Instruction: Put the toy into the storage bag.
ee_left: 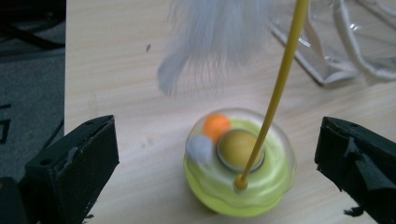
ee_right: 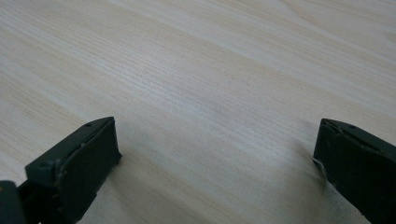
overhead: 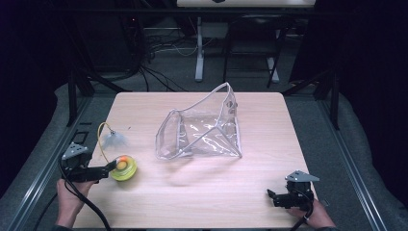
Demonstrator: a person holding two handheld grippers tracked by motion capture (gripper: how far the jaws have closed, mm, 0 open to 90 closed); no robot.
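A yellow-green round toy [overhead: 124,168] [ee_left: 239,167] with a clear dome over an orange ball and a white ball stands near the table's left edge. A yellow wand [ee_left: 275,93] rises from its centre and ends in a pale feather tuft [overhead: 114,139] [ee_left: 210,42]. My left gripper [overhead: 108,168] [ee_left: 217,163] is open, its jaws spread on either side of the toy without touching it. A clear plastic zip pouch [overhead: 202,130] [ee_left: 345,42] lies mid-table with its mouth propped open. My right gripper [overhead: 273,196] [ee_right: 215,163] is open over bare wood near the front right corner.
The wooden table [overhead: 202,192] has metal rails along its left and right sides. Behind it stand a white desk leg [overhead: 199,48], black frame legs and loose cables on grey carpet.
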